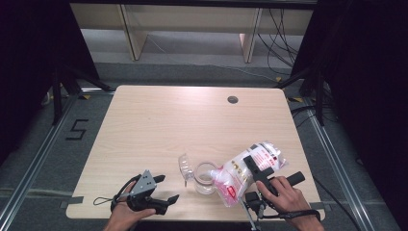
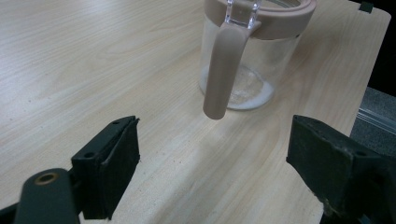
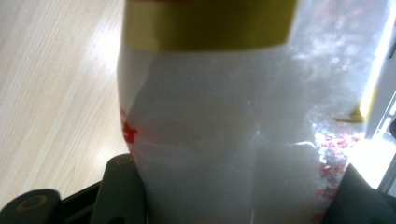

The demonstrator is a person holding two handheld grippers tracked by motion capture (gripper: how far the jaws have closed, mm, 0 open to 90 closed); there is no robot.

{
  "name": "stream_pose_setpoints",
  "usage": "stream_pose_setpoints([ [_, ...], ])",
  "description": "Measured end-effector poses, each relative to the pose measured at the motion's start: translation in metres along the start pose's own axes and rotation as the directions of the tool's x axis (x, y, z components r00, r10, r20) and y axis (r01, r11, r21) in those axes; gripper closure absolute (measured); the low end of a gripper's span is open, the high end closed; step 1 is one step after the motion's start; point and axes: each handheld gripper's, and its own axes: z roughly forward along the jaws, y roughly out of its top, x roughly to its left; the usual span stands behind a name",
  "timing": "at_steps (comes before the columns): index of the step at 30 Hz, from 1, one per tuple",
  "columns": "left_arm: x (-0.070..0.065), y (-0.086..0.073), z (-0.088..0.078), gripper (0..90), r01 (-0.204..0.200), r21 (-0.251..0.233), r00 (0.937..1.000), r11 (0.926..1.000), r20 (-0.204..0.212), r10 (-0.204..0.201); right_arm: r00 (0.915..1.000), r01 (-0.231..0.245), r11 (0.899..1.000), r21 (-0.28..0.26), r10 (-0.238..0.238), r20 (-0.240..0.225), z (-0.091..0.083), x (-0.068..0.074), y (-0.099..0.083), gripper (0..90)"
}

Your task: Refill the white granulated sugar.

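Note:
A clear glass jar (image 1: 204, 178) stands near the table's front edge with its clear lid (image 1: 184, 166) swung open to the left. The same jar (image 2: 250, 60) has a beige rim, a hanging beige latch (image 2: 223, 70) and a thin layer of white grains at its bottom. A plastic bag of white grains (image 1: 243, 172) with red print lies tilted, its lower end against the jar's right side. My right gripper (image 1: 255, 166) is shut on this bag (image 3: 224, 116), one jaw on each side. My left gripper (image 1: 168, 187) stands open left of the jar, and its jaws (image 2: 219, 144) hold nothing.
The wooden table (image 1: 159, 125) has a round cable hole (image 1: 233, 99) at the back right. Its front edge runs just under both hands. Dark curtains flank the table, and a pale shelf unit (image 1: 192, 24) stands behind it on the floor.

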Motion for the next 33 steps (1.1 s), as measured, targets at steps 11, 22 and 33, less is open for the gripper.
stream_pose_setpoints([
  [11, 0.000, 0.000, 0.000, 16.5, -0.001, 0.001, 1.0000, 1.0000, 0.001, 0.001, 0.9990, 0.040, 0.999, 0.019, -0.040, -0.020, -0.002, -0.007, -0.001, 49.8],
  [22, -0.002, 0.000, 0.001, 16.5, 0.027, -0.024, 0.9996, 0.9994, 0.008, -0.027, 0.9976, 0.064, 0.998, 0.009, -0.064, -0.025, 0.002, -0.009, 0.000, 50.1],
  [33, -0.001, 0.000, 0.001, 16.5, 0.023, -0.017, 0.9997, 0.9996, 0.007, -0.023, 0.9945, 0.101, 0.994, 0.028, -0.100, -0.031, 0.002, -0.014, 0.002, 50.3],
])
